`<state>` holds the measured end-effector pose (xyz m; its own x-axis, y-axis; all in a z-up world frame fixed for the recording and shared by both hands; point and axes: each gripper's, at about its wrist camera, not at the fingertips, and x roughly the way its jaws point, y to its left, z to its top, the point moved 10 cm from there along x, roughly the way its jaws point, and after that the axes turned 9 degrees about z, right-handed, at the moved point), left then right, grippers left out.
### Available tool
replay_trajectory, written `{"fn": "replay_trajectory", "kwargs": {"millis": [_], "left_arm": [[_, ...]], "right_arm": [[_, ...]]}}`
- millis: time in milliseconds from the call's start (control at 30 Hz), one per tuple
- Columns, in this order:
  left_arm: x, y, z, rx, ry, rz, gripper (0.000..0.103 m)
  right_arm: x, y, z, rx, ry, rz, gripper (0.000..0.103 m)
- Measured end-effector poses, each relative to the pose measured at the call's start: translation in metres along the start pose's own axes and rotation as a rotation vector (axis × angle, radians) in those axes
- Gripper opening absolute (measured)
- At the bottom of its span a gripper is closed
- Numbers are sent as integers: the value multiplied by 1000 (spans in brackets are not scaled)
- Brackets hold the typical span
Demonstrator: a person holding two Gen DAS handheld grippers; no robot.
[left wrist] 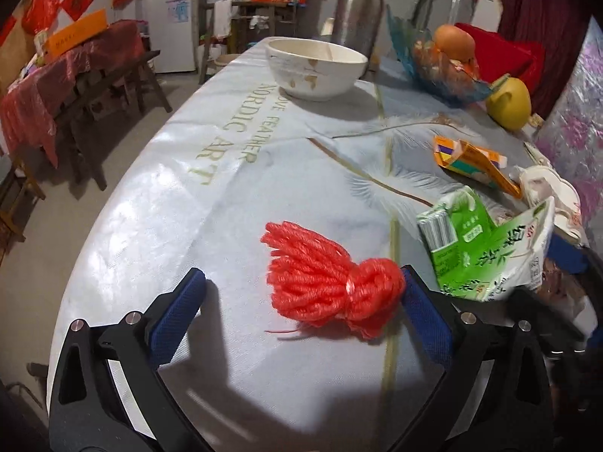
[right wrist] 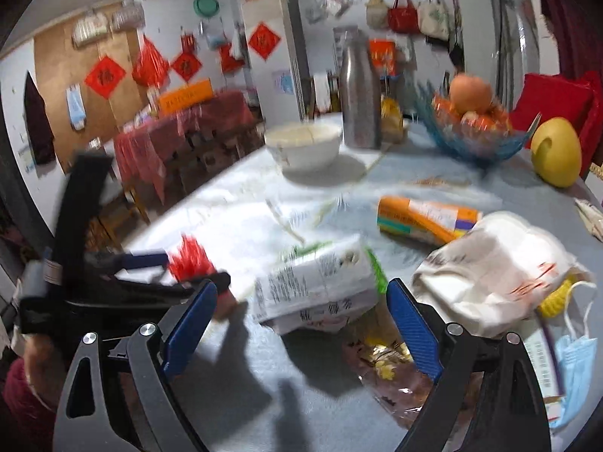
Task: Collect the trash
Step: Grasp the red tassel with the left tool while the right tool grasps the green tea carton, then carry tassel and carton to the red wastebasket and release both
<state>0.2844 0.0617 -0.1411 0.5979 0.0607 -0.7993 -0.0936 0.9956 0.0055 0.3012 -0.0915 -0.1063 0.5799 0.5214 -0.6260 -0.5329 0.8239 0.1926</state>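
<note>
Currently left gripper (left wrist: 301,286) jaws wide apart over table (left wrist: 150,207), red yarn tassel (left wrist: 328,282) lying between them, knotted end touching right pad, left pad clear of it. Right gripper (right wrist: 301,301) jaws also apart, green-white carton (right wrist: 316,286) between fingers; view blurred, cannot tell if pads touch it. Orange box (right wrist: 426,218) farther back, white cloth bag (right wrist: 493,263) beside it. Bowl (left wrist: 314,67) at far end.
</note>
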Motion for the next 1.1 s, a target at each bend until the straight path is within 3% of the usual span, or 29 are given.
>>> {"fn": "replay_trajectory", "kwargs": {"millis": [67,233,300,600,733,1100], "left_arm": [[-2,-3,1,-2,-7,-29,95],[-9,-6,3,-12,-34,-72,63],[-10,-7,4,-20,-45,-96,57],[-34,-8,11,-65,-142,-215,56],[-43,0,11,-114,-150,-255,56],[-105,68,-23,-140,-211,-118,56]], "right_arm": [[1,-3,-1,12,5,14,64],[-23,-6,11,43,-111,42,61],[-31,-6,13,58,-140,58,61],[-45,-5,14,99,-195,135,61],[-48,-3,13,95,-202,138,61],[-69,21,9,128,-257,210,61]]}}
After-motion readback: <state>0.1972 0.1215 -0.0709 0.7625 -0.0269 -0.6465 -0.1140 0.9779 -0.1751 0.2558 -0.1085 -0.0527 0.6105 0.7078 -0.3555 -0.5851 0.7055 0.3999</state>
